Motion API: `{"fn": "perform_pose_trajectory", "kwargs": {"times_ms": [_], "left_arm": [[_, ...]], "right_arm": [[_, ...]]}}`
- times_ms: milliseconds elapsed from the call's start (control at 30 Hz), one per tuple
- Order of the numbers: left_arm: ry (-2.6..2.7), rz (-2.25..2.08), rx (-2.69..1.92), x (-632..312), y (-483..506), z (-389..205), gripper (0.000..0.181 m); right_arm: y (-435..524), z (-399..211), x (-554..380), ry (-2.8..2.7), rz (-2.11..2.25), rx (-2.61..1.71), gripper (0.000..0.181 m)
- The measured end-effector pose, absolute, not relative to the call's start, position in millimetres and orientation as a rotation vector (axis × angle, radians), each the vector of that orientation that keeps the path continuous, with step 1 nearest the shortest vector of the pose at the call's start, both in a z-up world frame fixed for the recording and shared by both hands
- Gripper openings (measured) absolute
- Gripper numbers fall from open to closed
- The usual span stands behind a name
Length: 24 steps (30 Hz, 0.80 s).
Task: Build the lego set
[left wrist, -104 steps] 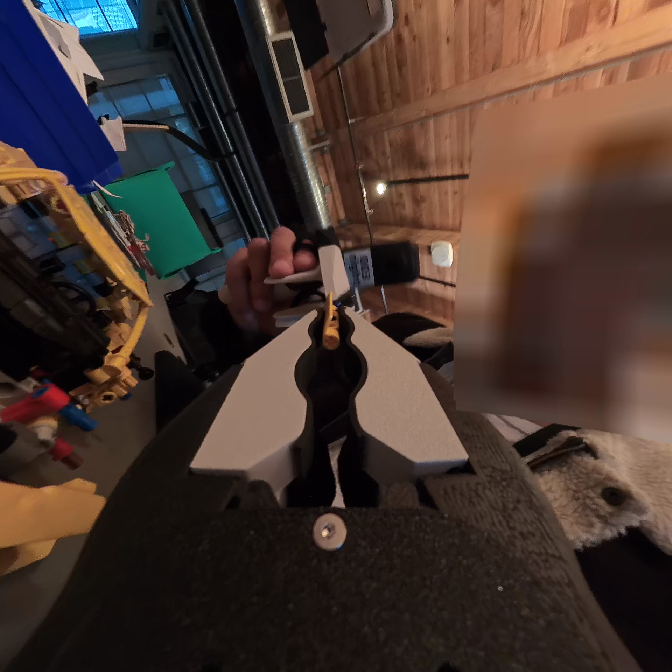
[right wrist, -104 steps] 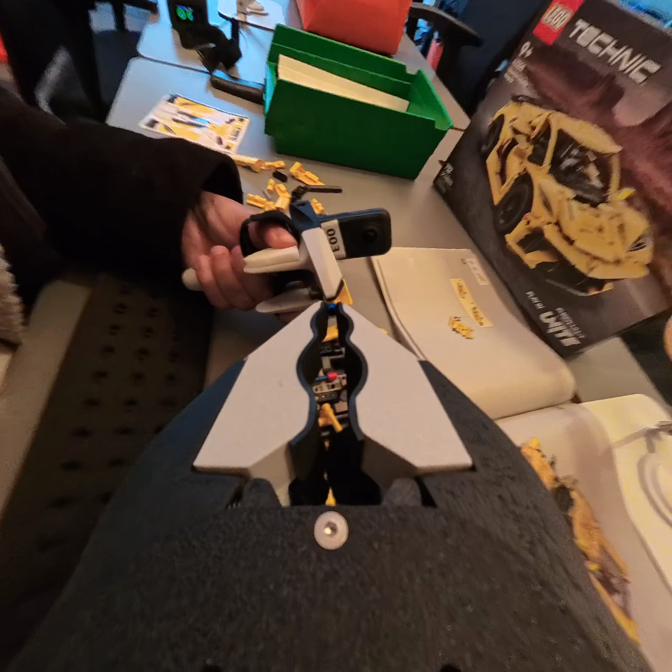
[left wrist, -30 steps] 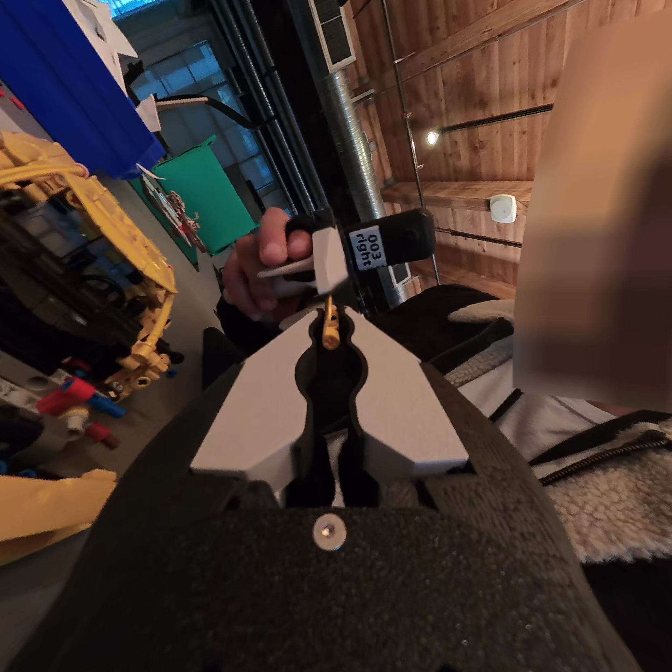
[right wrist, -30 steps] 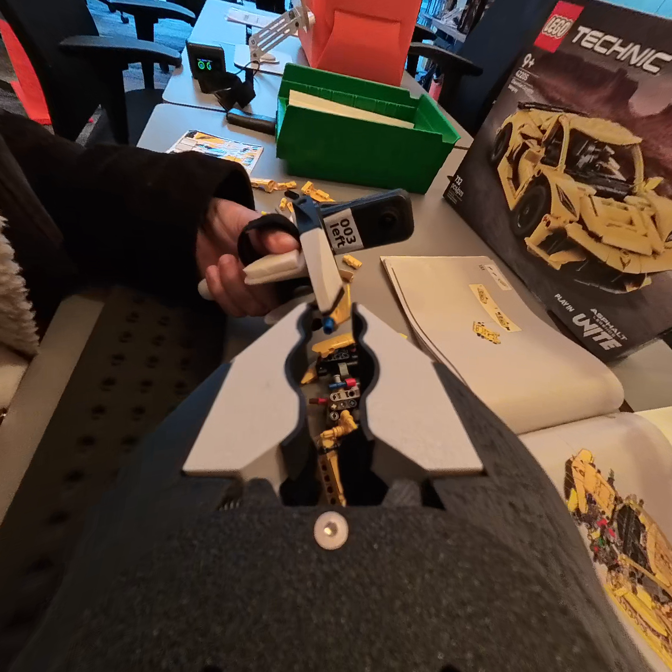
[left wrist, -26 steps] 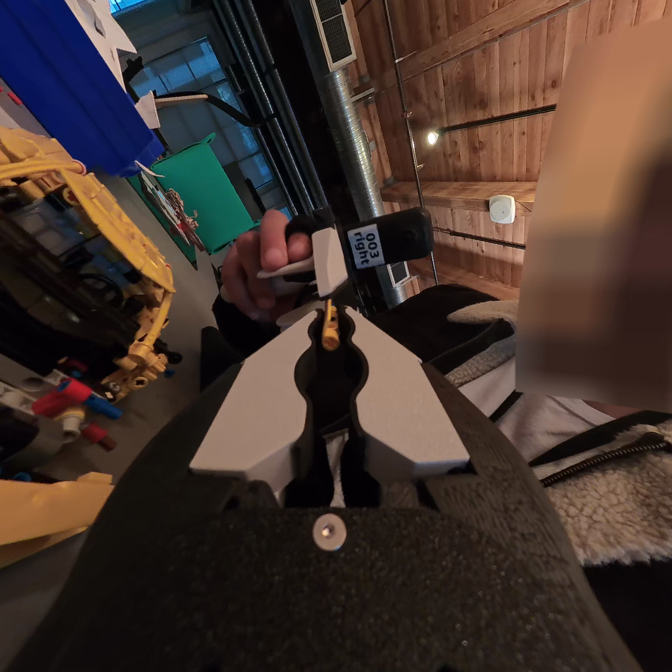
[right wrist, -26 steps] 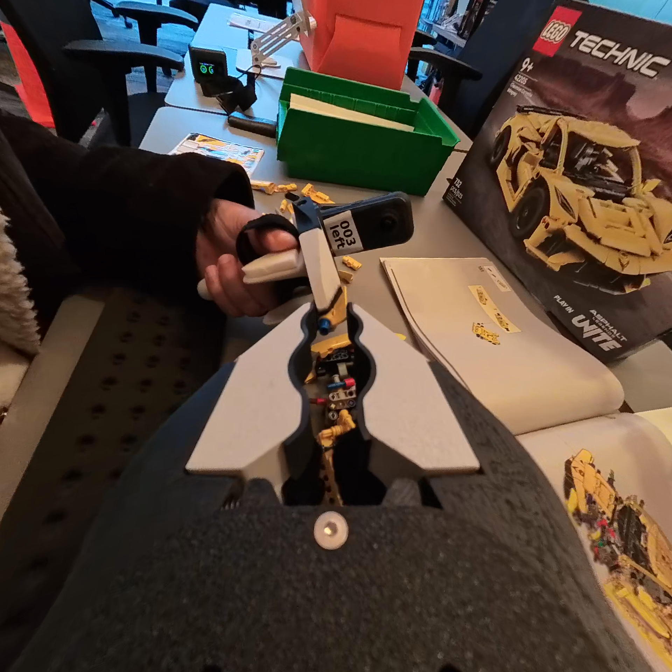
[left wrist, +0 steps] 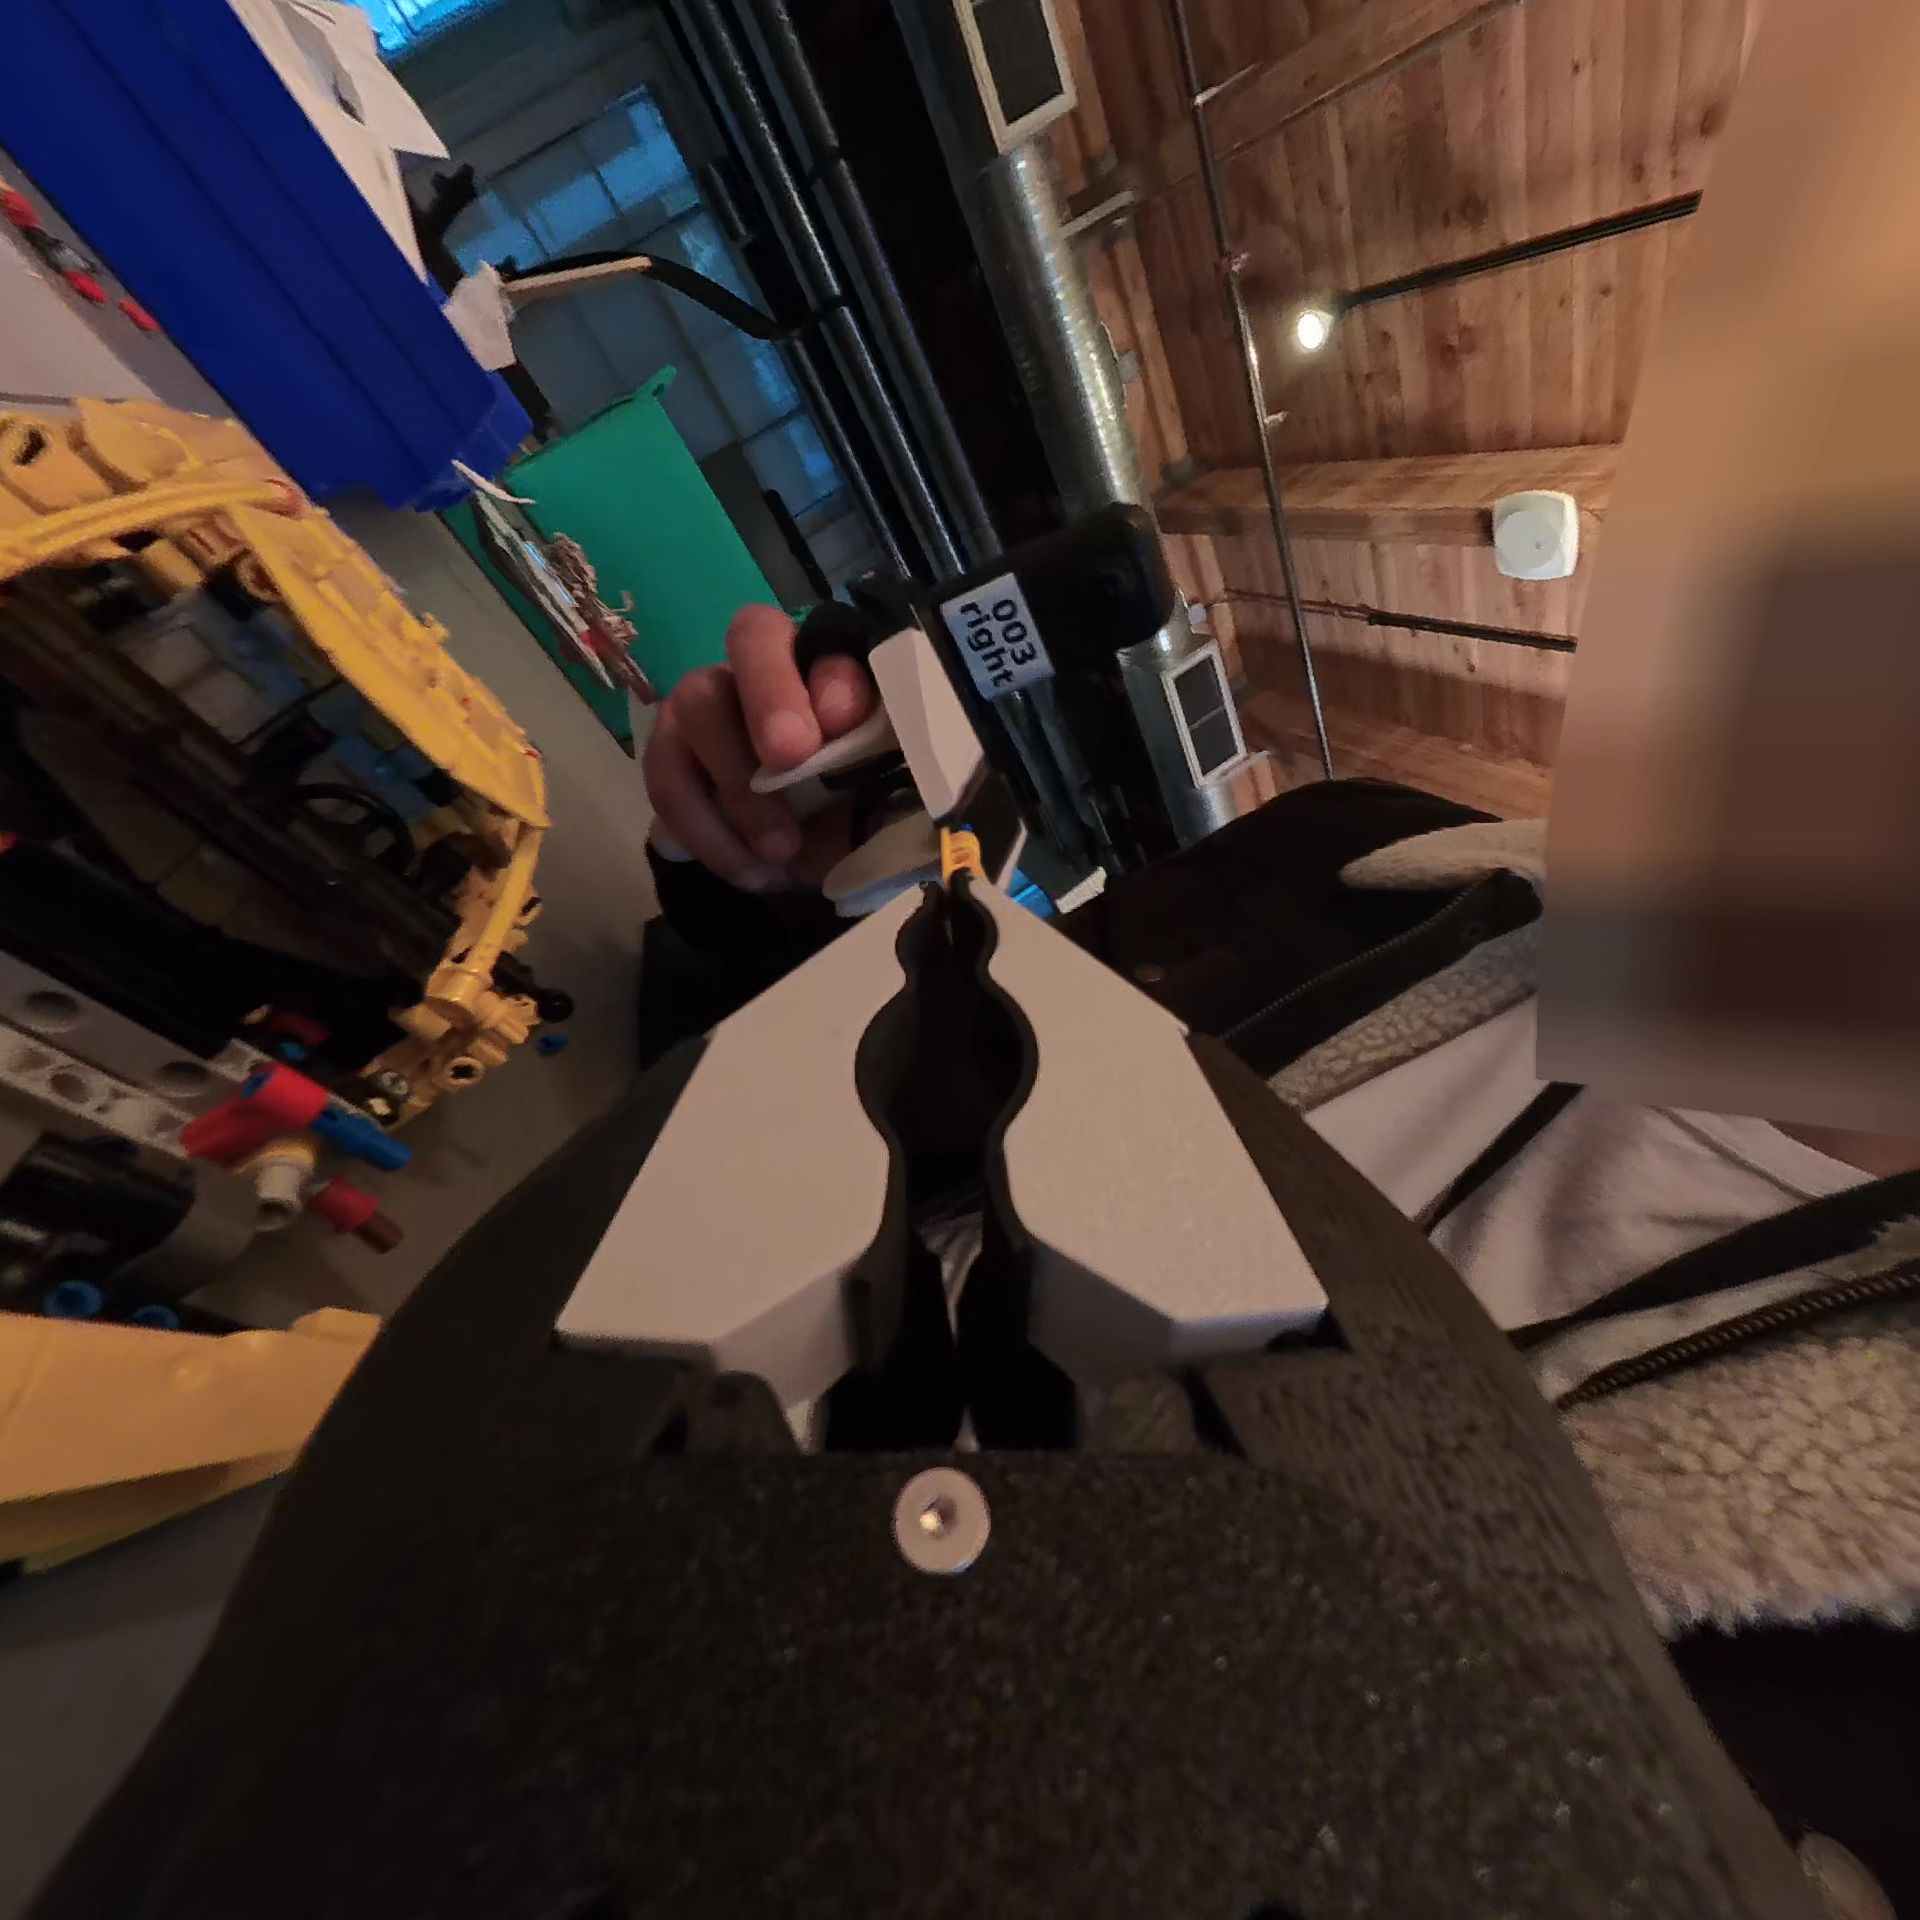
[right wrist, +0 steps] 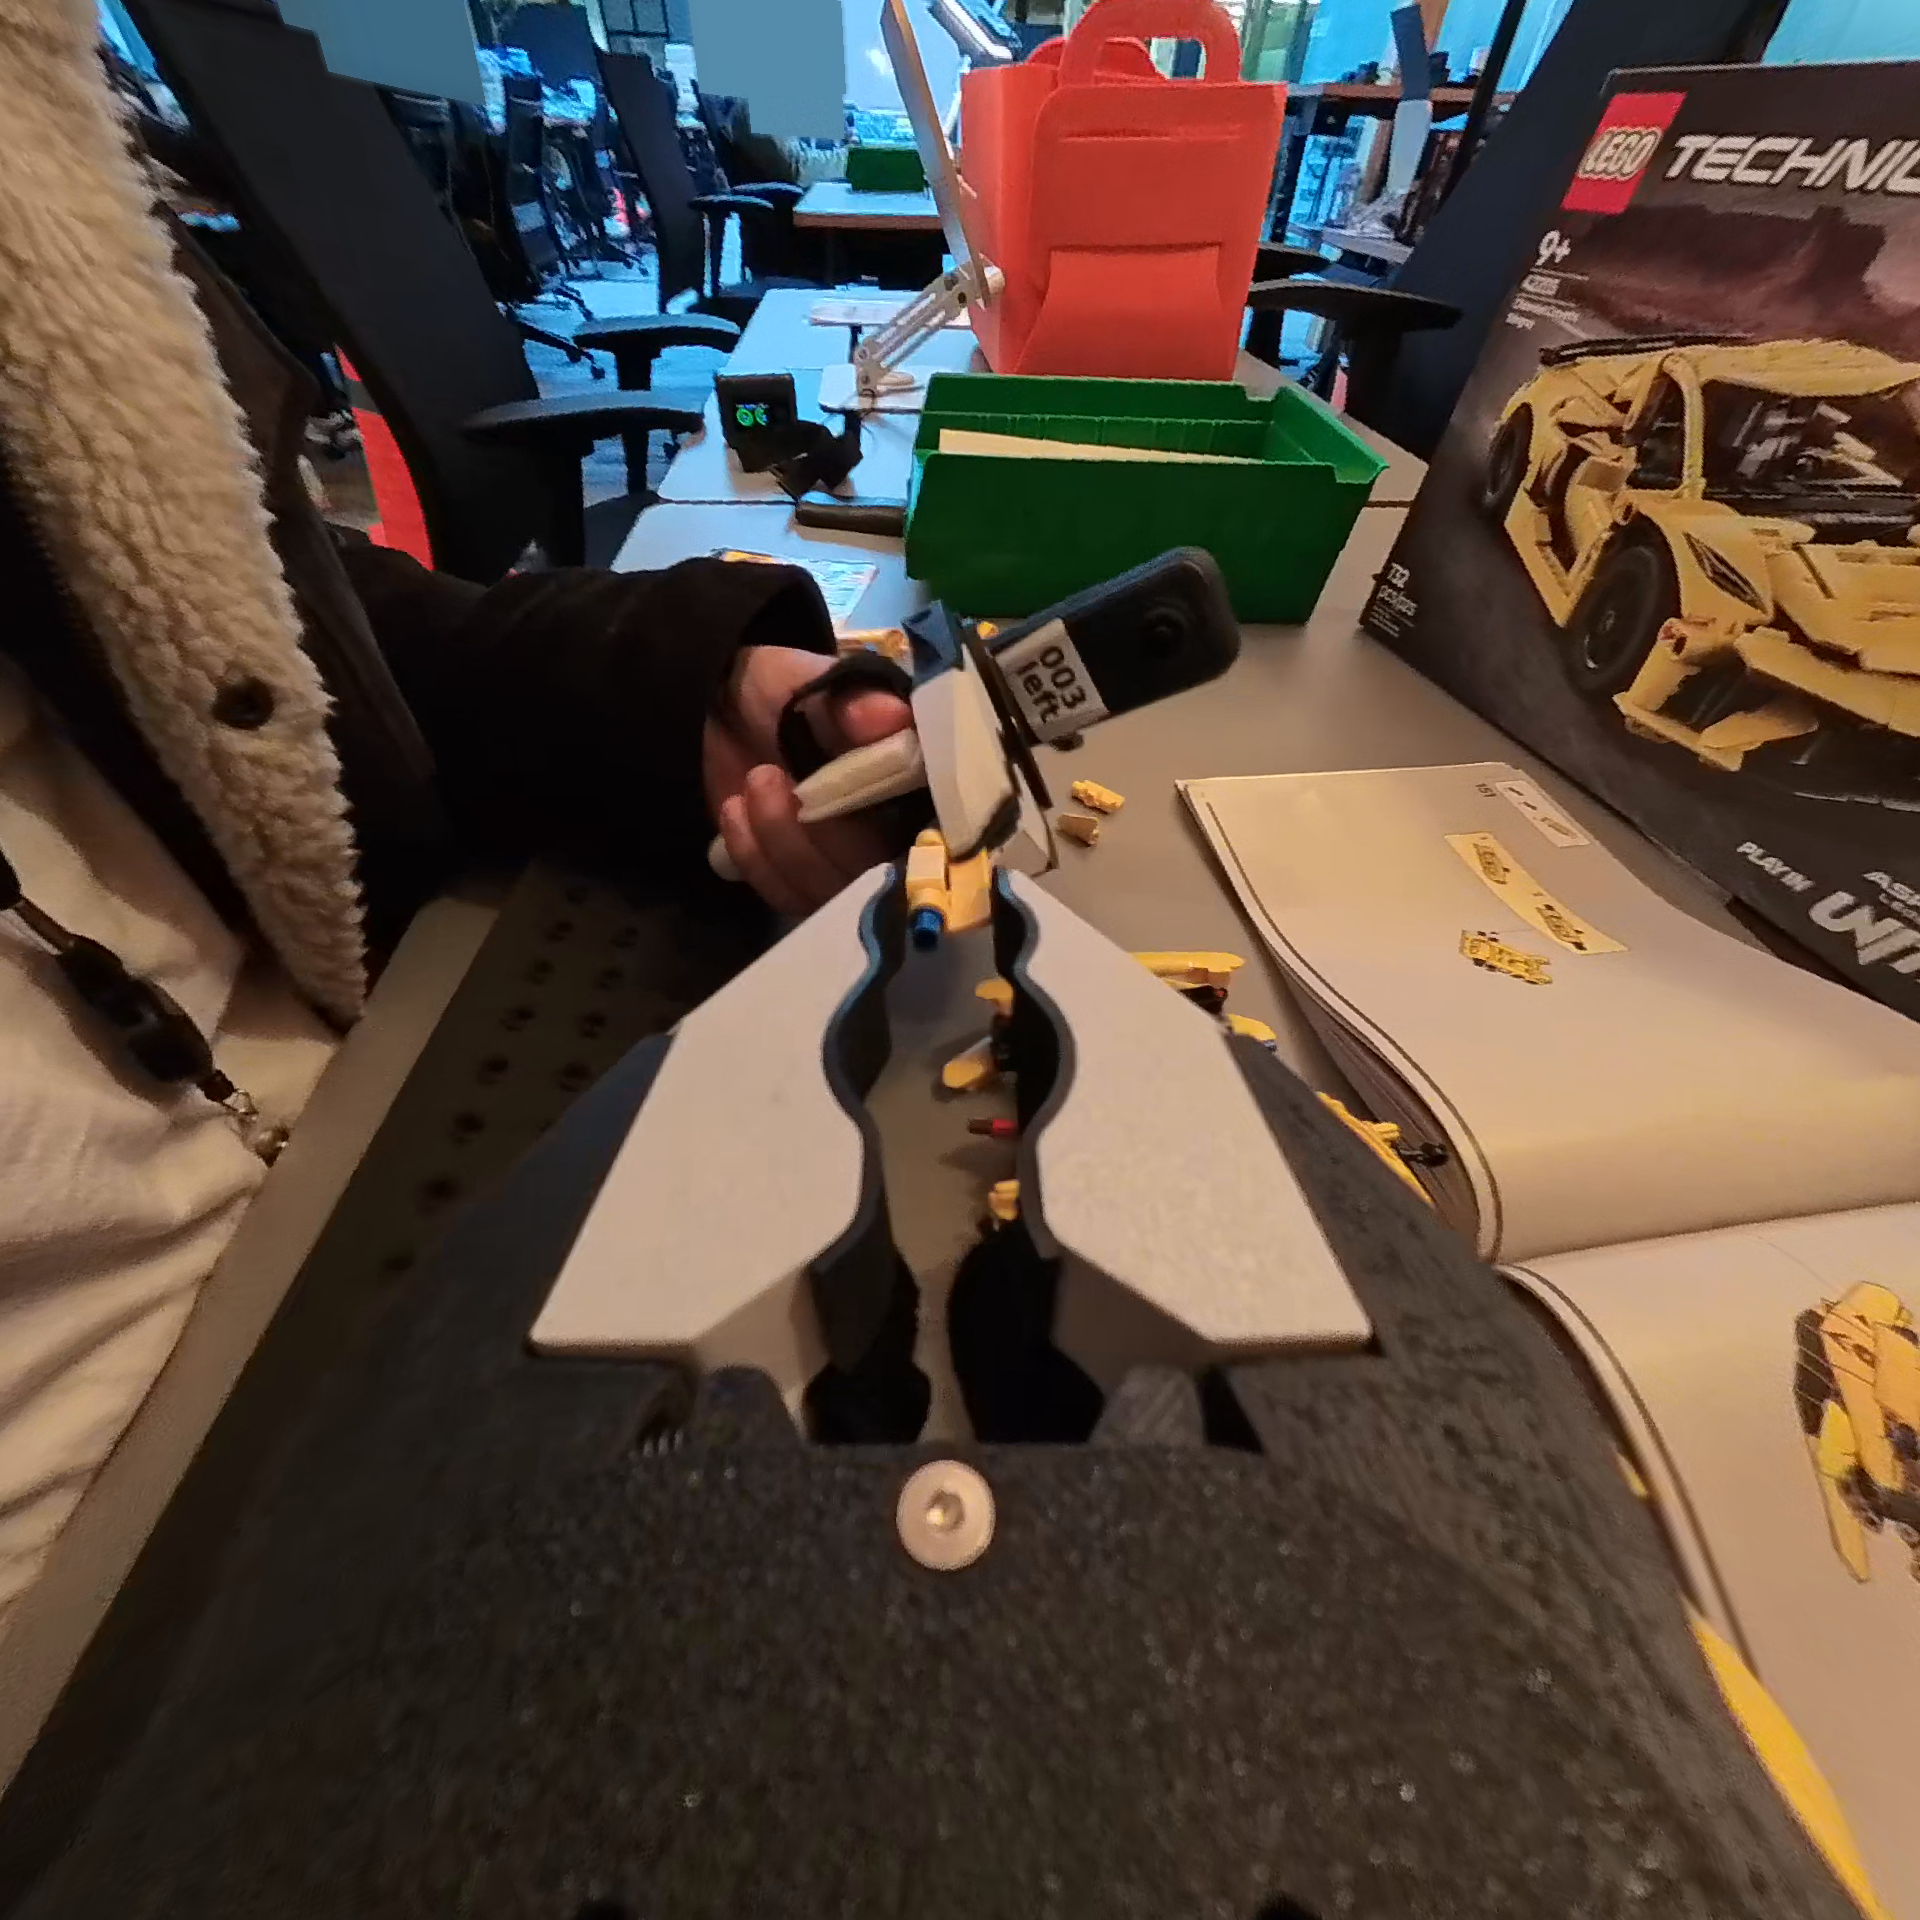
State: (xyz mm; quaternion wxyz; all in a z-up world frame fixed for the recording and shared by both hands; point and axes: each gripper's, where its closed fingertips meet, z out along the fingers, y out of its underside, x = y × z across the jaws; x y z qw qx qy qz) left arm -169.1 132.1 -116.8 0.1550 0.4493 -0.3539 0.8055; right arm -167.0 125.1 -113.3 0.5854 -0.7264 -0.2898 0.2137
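My left gripper is shut on a small yellow Lego piece, which sticks out past its tips. In the right wrist view the same piece carries a blue pin and sits between the parted fingertips of my right gripper, with a gap at each side. The left gripper holds it from above there. The two grippers face each other tip to tip, and the right gripper shows just beyond the left one's tips. The partly built yellow car lies at the left.
On the grey table are an open instruction booklet, the set's box, a green bin, an orange bag and loose yellow pieces. Office chairs stand behind. The person's fleece jacket is close on the left. My two grippers' fingertips are within a few centimetres of each other.
My right gripper's fingers have parted wider around the piece and its view has tilted up. The yellow piece now sticks farther out of the left gripper's tips.
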Motion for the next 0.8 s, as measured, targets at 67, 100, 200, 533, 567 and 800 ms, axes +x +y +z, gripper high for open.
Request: {"fn": "perform_pose_trajectory", "kwargs": {"times_ms": [67,100,200,533,567,800], "left_arm": [[-0.955,2.304,1.312,-166,138,-119,0.001],[-0.918,2.305,1.330,-165,142,-121,0.001],[-0.906,2.297,1.368,-163,145,-125,0.001],[-1.058,2.283,1.431,-160,137,-130,0.001],[-1.063,2.269,1.489,-157,140,-136,0.001],[-1.320,2.377,1.684,-153,158,-134,0.001]], "right_arm": [[128,-111,-164,-0.681,0.417,-1.681,0.018],[129,-109,-165,-0.693,0.367,-1.665,0.021],[134,-116,-165,-0.733,0.199,-1.716,0.018],[134,-130,-169,-0.801,0.211,-1.786,0.021],[134,-127,-169,-0.812,0.182,-1.761,0.016],[135,-136,-160,-0.507,0.517,-1.868,0.023]]}}
